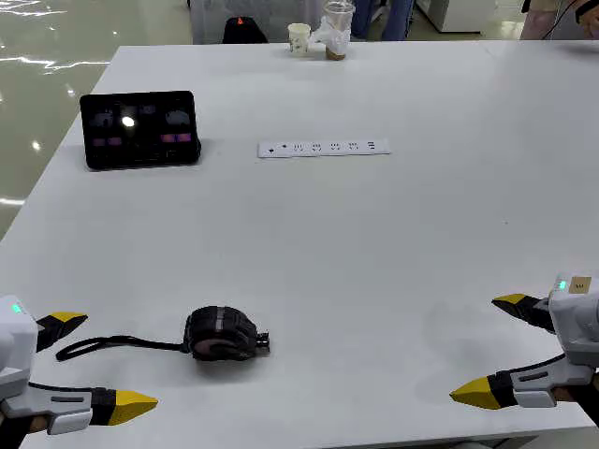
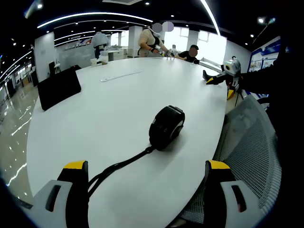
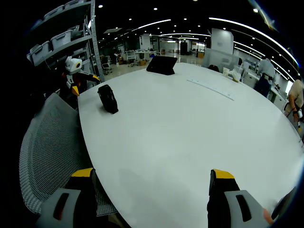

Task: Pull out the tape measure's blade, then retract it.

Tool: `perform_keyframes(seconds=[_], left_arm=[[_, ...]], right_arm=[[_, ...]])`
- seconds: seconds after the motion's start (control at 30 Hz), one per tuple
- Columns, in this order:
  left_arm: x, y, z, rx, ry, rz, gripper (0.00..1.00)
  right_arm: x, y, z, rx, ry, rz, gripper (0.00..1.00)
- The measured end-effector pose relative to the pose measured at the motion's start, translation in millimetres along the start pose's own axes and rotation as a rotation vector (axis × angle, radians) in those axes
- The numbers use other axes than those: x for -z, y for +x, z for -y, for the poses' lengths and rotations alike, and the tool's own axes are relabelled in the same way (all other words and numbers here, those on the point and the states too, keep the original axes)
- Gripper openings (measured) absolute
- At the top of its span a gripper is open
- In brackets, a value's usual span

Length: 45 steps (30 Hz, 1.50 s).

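A black tape measure [image 1: 223, 334] lies on the white table [image 1: 374, 243] near its front edge, its black wrist strap [image 1: 103, 345] trailing to the left. The blade is fully inside the case. My left gripper [image 1: 98, 360] hovers at the front left corner, open, with the strap's loop between its yellow-tipped fingers and the tape measure [image 2: 166, 126] a short way ahead. My right gripper [image 1: 496, 346] is at the front right, open and holding nothing, far from the tape measure [image 3: 108, 98].
A dark tablet [image 1: 140, 128] stands at the back left. A white power strip [image 1: 323, 147] lies mid-table farther back. Cups [image 1: 318, 39] sit at the far edge. A mesh chair [image 3: 47, 142] is by the table's near edge. People [image 2: 154, 40] sit at the far end.
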<state>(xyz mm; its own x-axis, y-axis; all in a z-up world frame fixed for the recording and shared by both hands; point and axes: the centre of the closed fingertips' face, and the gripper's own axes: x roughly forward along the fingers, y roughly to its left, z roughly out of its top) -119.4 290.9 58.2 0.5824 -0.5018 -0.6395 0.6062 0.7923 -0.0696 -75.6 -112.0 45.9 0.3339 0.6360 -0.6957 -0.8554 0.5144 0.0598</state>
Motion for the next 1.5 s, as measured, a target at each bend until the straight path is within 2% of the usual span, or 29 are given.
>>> perform_keyframes(seconds=[0.53, 0.7, 0.8, 1.07, 1.3, 1.4, 1.47, 1.5], left_arm=[[-2.8, 0.8, -2.5, 0.005, 0.014, -0.003, 0.99], [-6.3, 2.5, 0.9, 0.026, 0.042, 0.003, 0.99], [-6.5, 5.2, 3.3, 0.045, 0.061, -0.019, 0.99], [-12.8, 12.9, 8.9, 0.094, 0.111, -0.052, 0.99], [-15.2, 18.5, 15.2, 0.126, 0.143, -0.089, 0.99], [-18.6, 21.8, 17.9, 0.148, 0.162, -0.097, 0.99], [-20.0, 24.3, 19.3, 0.159, 0.176, -0.107, 0.99], [-21.3, 26.3, 19.8, 0.162, 0.185, -0.113, 0.99]], right_arm=[[-2.7, -1.5, 1.9, 0.014, -0.009, 0.006, 0.99], [-11.5, -2.4, 5.6, 0.029, -0.049, 0.045, 0.99], [-13.6, -1.5, 5.7, 0.023, -0.059, 0.053, 0.99], [-16.0, 3.9, 0.5, -0.023, -0.073, 0.036, 0.99], [-20.3, 13.0, -5.1, -0.061, -0.112, 0.017, 0.99], [-25.6, 18.4, -8.6, -0.076, -0.146, 0.024, 0.99], [-27.9, 21.6, -11.0, -0.09, -0.132, 0.018, 0.99], [-28.0, 23.5, -14.3, -0.107, -0.097, 0.006, 0.99]])
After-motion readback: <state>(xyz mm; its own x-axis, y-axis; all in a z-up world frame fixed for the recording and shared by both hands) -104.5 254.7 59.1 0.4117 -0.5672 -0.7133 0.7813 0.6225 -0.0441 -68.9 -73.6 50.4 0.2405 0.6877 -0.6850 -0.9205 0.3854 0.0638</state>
